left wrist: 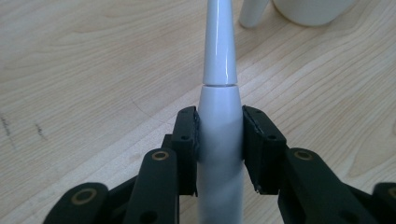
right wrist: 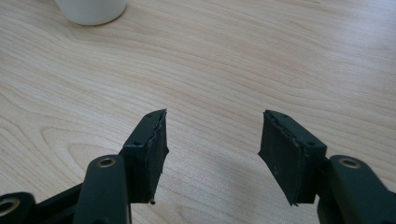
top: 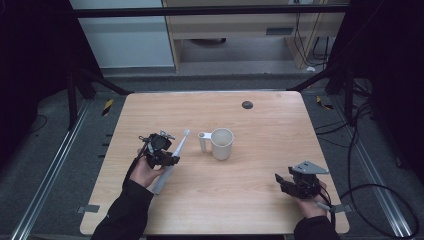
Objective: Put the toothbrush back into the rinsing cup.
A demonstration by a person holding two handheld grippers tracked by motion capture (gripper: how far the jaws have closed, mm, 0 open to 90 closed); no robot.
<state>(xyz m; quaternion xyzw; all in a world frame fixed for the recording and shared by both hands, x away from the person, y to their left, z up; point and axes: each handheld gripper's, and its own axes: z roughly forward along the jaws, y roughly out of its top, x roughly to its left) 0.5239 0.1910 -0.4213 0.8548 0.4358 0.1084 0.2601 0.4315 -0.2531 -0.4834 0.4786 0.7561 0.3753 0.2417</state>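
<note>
Light wooden table with white cup, small dark disc.

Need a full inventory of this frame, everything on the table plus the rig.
toothbrush: 1, white, electric, left of centre, head towards the mug, body clamped in the left claw
mug: 1, white, upright at centre, handle towards the toothbrush
disc: 1, dark, far side of the table
table: 1, light wood
left claw: 1, black, shut on the toothbrush
right claw: 1, black, open, near right corner, nothing between its jaws
hands: 2, dark sleeves, bottom edge
</note>
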